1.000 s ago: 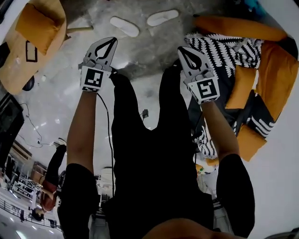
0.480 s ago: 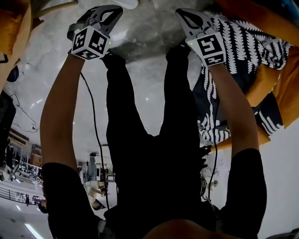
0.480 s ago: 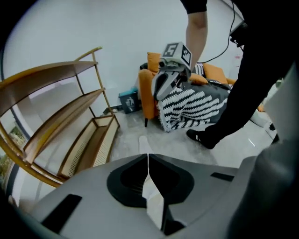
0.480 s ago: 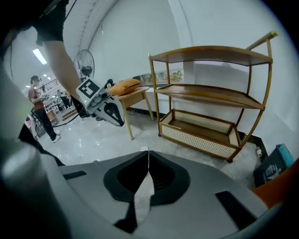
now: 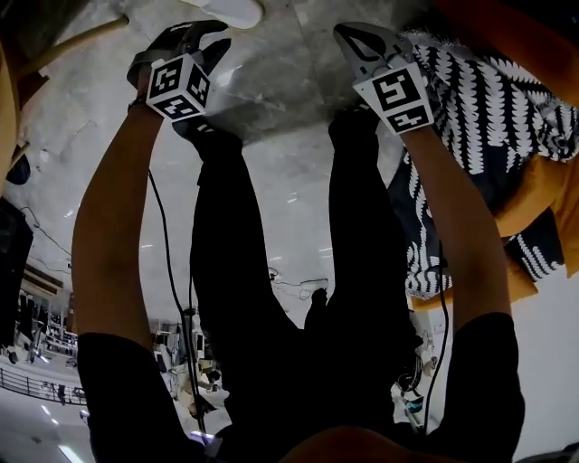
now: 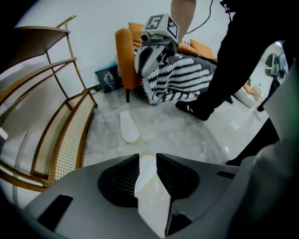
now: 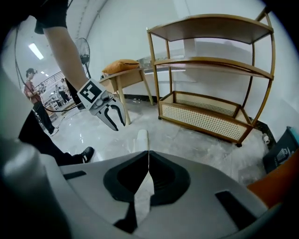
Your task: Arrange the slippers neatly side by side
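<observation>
Two white slippers lie on the grey marble floor. In the left gripper view one slipper (image 6: 129,127) lies ahead, and the other slipper (image 6: 148,182) shows through the gap of my left gripper (image 6: 148,156), on the floor beneath it. Its jaws are opening and the pads touch nothing. My right gripper (image 7: 148,154) is shut and empty, with a slipper (image 7: 142,139) on the floor just beyond its tips. In the head view both arms reach forward, left gripper (image 5: 206,41) and right gripper (image 5: 348,36), with one slipper (image 5: 231,9) at the top edge.
A wooden shelf unit (image 7: 210,70) with a cane bottom stands close beyond the slippers. An orange armchair (image 6: 125,51) with a black-and-white throw (image 5: 488,118) is on my right. A side table (image 7: 124,77) holds an orange cushion. My dark-trousered legs (image 5: 271,271) stand below.
Both arms have stretched farther forward toward the slippers. The slippers have slid to the top edge of the head view, where only one still shows.
</observation>
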`<state>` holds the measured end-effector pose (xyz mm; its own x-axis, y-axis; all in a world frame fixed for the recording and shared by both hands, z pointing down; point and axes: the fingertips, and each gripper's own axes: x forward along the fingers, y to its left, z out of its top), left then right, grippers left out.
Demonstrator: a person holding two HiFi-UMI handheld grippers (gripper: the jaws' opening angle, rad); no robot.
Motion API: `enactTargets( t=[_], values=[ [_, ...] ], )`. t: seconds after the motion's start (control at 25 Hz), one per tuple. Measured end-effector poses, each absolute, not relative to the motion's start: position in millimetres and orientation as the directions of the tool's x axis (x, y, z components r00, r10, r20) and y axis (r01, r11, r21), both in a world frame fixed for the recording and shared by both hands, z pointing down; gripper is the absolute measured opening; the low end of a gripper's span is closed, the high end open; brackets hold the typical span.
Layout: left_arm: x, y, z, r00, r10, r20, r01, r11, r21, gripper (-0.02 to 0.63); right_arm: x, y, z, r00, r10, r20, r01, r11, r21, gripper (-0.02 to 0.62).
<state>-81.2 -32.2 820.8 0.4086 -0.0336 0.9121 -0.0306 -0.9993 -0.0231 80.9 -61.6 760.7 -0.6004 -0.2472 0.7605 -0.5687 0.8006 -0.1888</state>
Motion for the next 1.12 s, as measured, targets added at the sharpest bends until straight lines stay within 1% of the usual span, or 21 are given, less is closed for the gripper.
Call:
enactTargets(
  t=[0.16, 0.28, 0.36, 0.64, 0.92, 1.04, 1.12],
  values=[
    [-90.6, -16.5, 867.0, 0.332, 0.027, 0.943, 0.099, -0.995, -0.006, 0.146, 94.6, -52.4, 800.2, -0.573, -0.241, 0.783, -0.589, 0.786, -0.189, 0.032],
    [-102.6, -16.4, 897.4, 0.263, 0.047, 0.964, 0.193, -0.981, -0.005, 0.167, 97.3, -54.9, 822.3, -0.566, -0.250, 0.786, -0.599, 0.780, -0.183, 0.032],
    [-109.8, -20.2, 915.5, 0.224, 0.049, 0.973, 0.247, -0.969, -0.008, 0.169, 95.6, -59.1, 834.2, -0.568, -0.257, 0.782, -0.600, 0.780, -0.179, 0.032],
    [-119.5, -42.4, 968.1, 0.153, 0.039, 0.987, 0.311, -0.951, -0.010, 0.169, 79.9, -81.8, 865.1, -0.598, -0.280, 0.751, -0.574, 0.804, -0.156, 0.032],
    [-124.0, -35.3, 1009.0, 0.098, 0.083, 0.992, 0.486, -0.873, 0.025, 0.167, 78.6, -92.7, 894.9, -0.607, -0.289, 0.741, -0.571, 0.807, -0.153, 0.032],
    [-127.9, -36.0, 1018.7, 0.081, 0.090, 0.993, 0.494, -0.868, 0.038, 0.133, 77.1, -93.6, 898.0, -0.610, -0.297, 0.734, -0.574, 0.804, -0.152, 0.032],
    [-131.0, -36.9, 1020.4, 0.072, 0.096, 0.993, 0.490, -0.871, 0.049, 0.084, 74.5, -91.7, 898.8, -0.613, -0.296, 0.732, -0.578, 0.800, -0.161, 0.032]
  ],
)
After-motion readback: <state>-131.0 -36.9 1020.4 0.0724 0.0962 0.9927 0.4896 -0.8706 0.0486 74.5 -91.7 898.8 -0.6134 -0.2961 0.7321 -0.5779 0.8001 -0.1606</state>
